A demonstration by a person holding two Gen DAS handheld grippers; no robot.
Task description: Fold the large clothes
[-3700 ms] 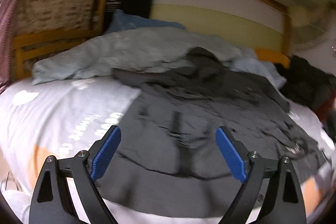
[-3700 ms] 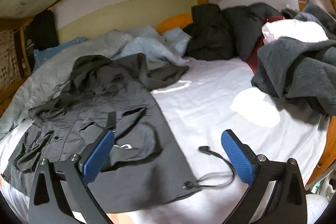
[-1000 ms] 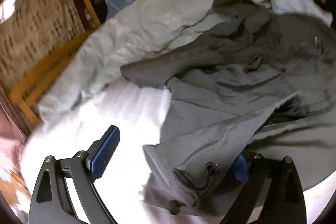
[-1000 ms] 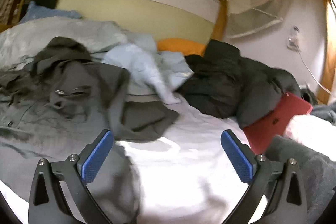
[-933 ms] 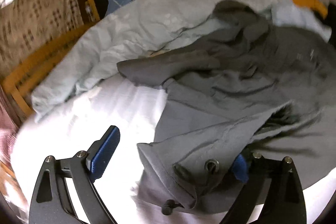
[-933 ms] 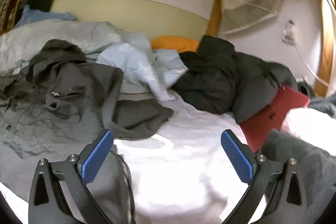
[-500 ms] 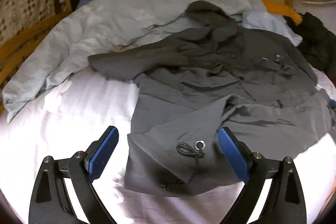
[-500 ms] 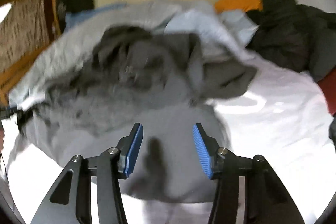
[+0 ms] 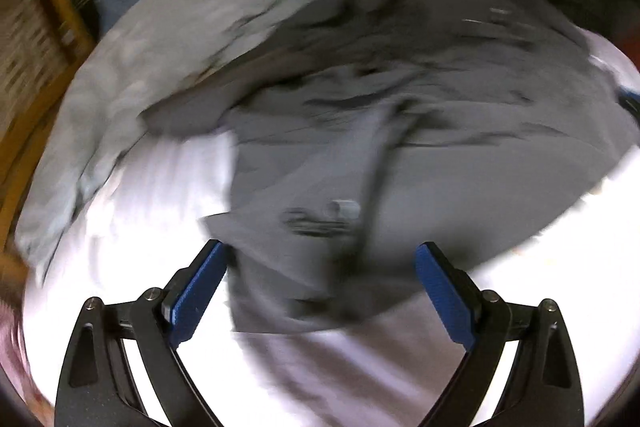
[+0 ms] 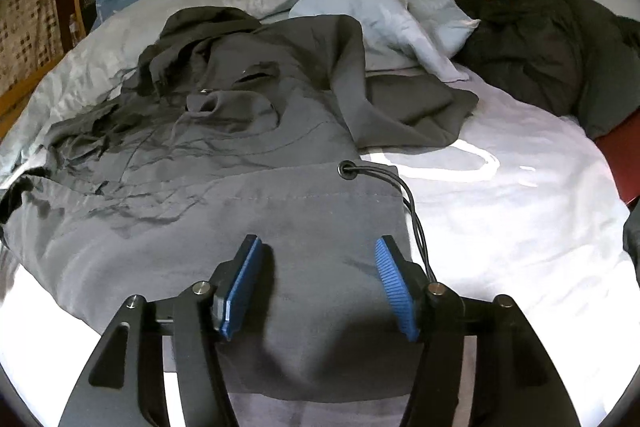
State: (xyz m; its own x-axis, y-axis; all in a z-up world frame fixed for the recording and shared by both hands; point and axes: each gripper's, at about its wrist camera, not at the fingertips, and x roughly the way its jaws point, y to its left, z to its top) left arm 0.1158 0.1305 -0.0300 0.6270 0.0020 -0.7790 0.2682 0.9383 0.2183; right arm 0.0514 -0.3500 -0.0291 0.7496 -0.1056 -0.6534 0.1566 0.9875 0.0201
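A large dark grey jacket lies spread across the bed's white sheet, its hem nearest and lying smooth and flat, its upper part rumpled into folds with the hood bunched at the far end. A black drawstring runs from a metal eyelet at the hem's right corner down onto the sheet. One sleeve sprawls rightward; in the blurred left wrist view the jacket seems to have its near left corner folded over.

Left view motion-blurred; sheet overexposed
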